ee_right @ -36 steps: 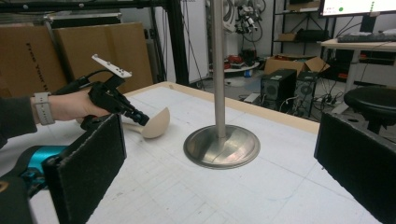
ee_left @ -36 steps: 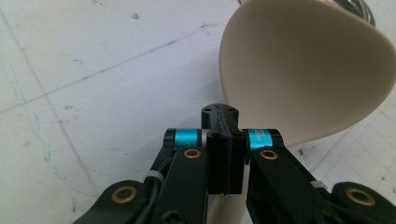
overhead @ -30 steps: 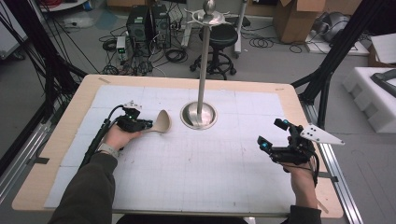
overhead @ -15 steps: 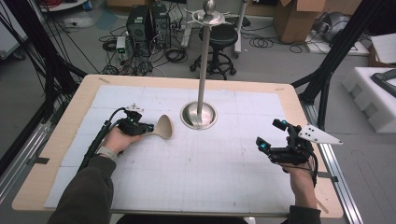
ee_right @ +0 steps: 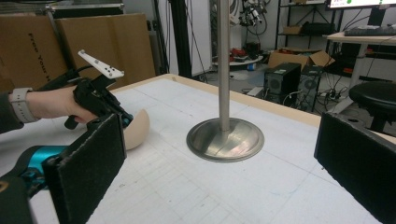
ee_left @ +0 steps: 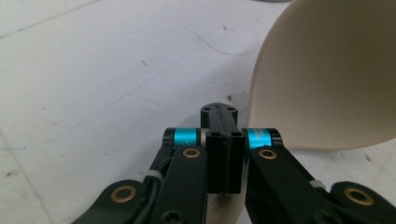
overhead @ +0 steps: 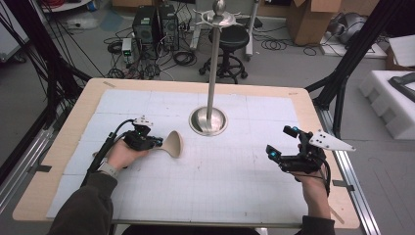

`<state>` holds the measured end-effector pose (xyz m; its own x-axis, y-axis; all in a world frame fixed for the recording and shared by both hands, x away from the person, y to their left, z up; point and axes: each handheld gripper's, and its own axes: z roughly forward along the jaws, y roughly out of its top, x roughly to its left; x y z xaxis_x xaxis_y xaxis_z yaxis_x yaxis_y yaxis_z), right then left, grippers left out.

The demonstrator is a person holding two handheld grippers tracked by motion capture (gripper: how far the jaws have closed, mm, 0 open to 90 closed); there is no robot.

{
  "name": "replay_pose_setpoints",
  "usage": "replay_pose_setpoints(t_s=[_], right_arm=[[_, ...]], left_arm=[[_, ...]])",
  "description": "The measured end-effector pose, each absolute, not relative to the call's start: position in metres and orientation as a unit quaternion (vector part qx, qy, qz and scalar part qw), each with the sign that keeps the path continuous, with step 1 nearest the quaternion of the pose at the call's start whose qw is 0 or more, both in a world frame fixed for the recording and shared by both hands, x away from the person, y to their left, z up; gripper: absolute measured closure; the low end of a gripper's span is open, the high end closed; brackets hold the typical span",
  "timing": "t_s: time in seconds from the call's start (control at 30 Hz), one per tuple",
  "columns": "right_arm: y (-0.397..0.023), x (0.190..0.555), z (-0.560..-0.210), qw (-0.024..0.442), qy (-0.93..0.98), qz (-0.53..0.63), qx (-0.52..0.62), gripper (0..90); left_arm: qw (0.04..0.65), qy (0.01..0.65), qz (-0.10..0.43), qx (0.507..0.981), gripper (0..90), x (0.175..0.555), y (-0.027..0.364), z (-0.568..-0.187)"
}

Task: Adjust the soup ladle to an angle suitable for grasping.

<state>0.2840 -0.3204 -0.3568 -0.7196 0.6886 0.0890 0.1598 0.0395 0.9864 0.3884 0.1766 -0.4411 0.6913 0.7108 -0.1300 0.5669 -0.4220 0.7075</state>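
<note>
left gripper (overhead: 157,142) with beige shoehorn-like scoop (overhead: 172,143) has crept toward metal stand base (overhead: 208,121); right gripper (overhead: 283,142) unmoved. left jaws clamped on scoop's narrow end, broad end leading, long axis pointing at base. scoop just left of base, apart from it. right jaws wide apart, empty, right of base, farther off.

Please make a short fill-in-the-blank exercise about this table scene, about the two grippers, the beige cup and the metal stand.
1. The left gripper is ____ on the rim of the beige cup.
2. The jaws of the right gripper stand ____, with nothing between them.
3. The metal stand is ____ the two grippers on the table.

Missing words: shut; open; between
</note>
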Motion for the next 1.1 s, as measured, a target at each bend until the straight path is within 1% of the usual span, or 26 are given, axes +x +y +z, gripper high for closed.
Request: replay_pose_setpoints(t_s=[0.17, 0.3, 0.43, 0.53, 0.6, 0.77, 0.93, 1.1], right_arm=[[-0.319, 0.283, -0.357, 0.212, 0.691, 0.62, 0.307, 1.2], [-0.318, 0.284, -0.357, 0.211, 0.692, 0.619, 0.306, 1.2], [-0.317, 0.285, -0.359, 0.209, 0.693, 0.618, 0.307, 1.2], [-0.316, 0.285, -0.359, 0.208, 0.696, 0.616, 0.304, 1.2], [-0.316, 0.284, -0.359, 0.207, 0.697, 0.616, 0.303, 1.1], [-0.316, 0.285, -0.36, 0.209, 0.697, 0.615, 0.303, 1.2], [-0.315, 0.285, -0.36, 0.21, 0.697, 0.614, 0.304, 1.2], [-0.314, 0.285, -0.361, 0.206, 0.698, 0.614, 0.306, 1.2]], left_arm=[[0.373, 0.361, 0.097, 0.849, 90.0, 0.38, 0.174, -0.44], [0.387, 0.36, 0.087, 0.844, 90.0, 0.371, 0.177, -0.442], [0.369, 0.341, 0.093, 0.86, 90.0, 0.361, 0.173, -0.439], [0.375, 0.335, 0.09, 0.86, 90.0, 0.354, 0.175, -0.44], [0.379, 0.326, 0.1, 0.861, 90.0, 0.346, 0.175, -0.442], [0.382, 0.321, 0.084, 0.863, 90.0, 0.331, 0.179, -0.441], [0.361, 0.298, 0.088, 0.879, 90.0, 0.315, 0.178, -0.437], [0.401, 0.307, 0.061, 0.861, 90.0, 0.303, 0.189, -0.445]])
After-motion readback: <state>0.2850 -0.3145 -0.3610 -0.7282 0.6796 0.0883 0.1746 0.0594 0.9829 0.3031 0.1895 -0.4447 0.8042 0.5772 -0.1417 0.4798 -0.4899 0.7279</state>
